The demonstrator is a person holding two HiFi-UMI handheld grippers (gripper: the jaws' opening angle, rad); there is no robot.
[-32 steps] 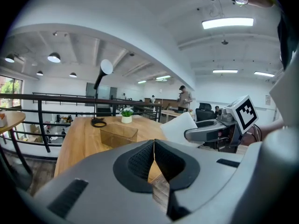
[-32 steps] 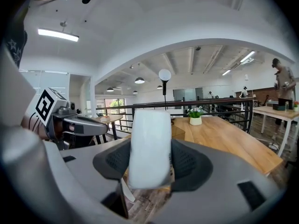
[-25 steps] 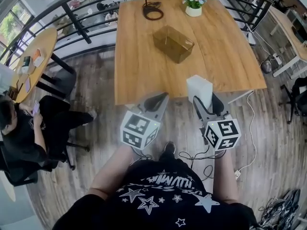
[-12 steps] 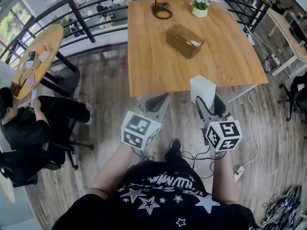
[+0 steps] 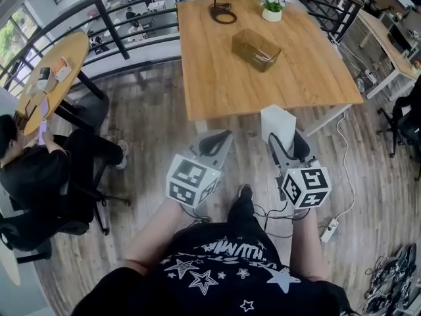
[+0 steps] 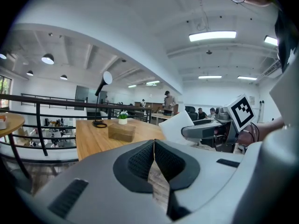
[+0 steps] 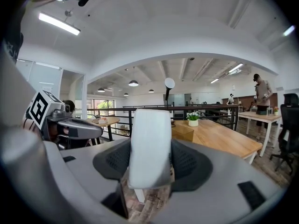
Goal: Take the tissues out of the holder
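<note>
Right gripper [image 5: 283, 140]: jaws stood wide, clamped on the white tissue pack [image 7: 148, 146], which rose upright between them. Left gripper [image 6: 154, 149]: jaws pressed together, nothing held. Over the last second both had drawn back from the tabletop [image 5: 217, 78], and its near edge lay ahead of the jaws. The pack looked fully out. Further ahead, well apart, the brown see-through holder [image 5: 256, 49] sat on the tabletop. I could not tell if anything was left in it.

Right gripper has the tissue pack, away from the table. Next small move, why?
Probably carry the right gripper forward and set the tissue pack on the wooden table: the pack is clamped upright, out of the holder, held over the floor. Left gripper is shut, empty.
</note>
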